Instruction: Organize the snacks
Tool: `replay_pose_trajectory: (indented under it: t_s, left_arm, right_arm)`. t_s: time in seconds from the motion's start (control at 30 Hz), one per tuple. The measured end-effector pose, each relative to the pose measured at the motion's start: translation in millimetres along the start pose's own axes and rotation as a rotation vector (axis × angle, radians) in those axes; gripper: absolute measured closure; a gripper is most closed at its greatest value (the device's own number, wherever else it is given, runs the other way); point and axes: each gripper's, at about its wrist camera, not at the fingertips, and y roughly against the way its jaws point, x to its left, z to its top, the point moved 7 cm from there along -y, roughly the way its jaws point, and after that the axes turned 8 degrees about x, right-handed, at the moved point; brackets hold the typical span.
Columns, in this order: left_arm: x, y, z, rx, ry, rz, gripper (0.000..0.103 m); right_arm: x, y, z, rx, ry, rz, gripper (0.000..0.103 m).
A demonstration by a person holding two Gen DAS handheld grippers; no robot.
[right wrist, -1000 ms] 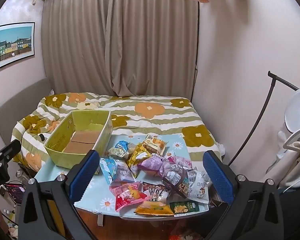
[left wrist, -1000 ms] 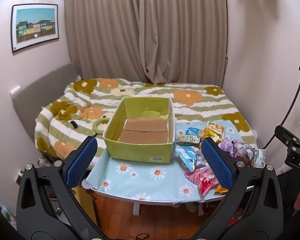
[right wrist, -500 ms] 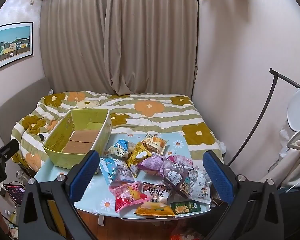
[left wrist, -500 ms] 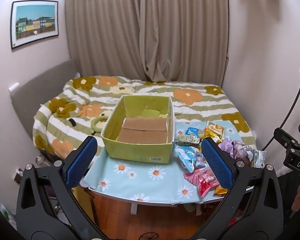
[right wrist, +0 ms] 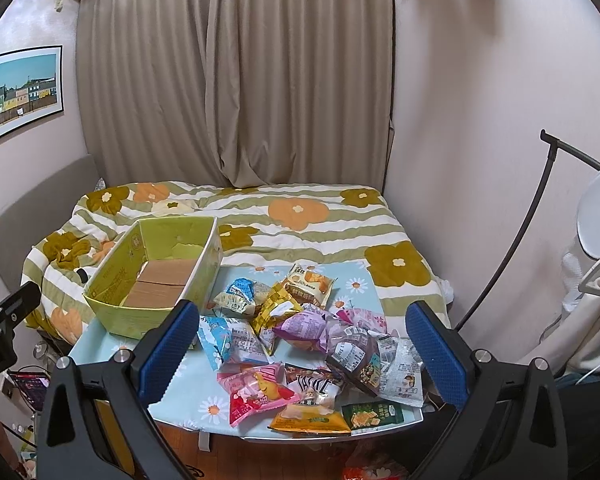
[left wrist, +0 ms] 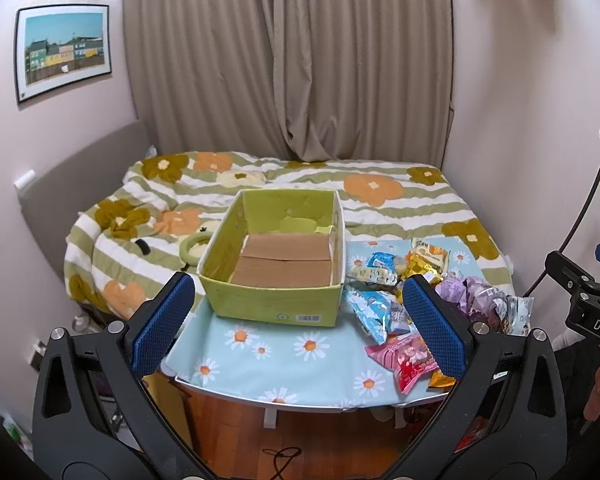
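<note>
Box (left wrist: 272, 304): matt green cardboard, raw brown flaps inside. Snack packets (right wrist: 300, 344): glossy crinkled plastic and foil. Table cover (left wrist: 276, 356): smooth daisy-print sheet with slight sheen. Gripper pads (right wrist: 436, 356): blue, finely textured; frames matt black plastic with metal screws. Quilt (right wrist: 308, 224): soft cloth. Floor (left wrist: 312, 444): glossy wood.

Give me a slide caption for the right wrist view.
Open right hand-held gripper faces a snack pile on the daisy-print table, beside an empty green box.
</note>
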Motion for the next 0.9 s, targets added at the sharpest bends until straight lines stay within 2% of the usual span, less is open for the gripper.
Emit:
replay_pose_trajectory:
  t_s: [0.9]
  left_arm:
    - [-4.3, -3.8, -4.4, 0.007, -0.002, 0.002, 0.000]
  right_arm:
    - [-2.4, -6.8, -2.9, 0.014, -0.007, 0.009, 0.000]
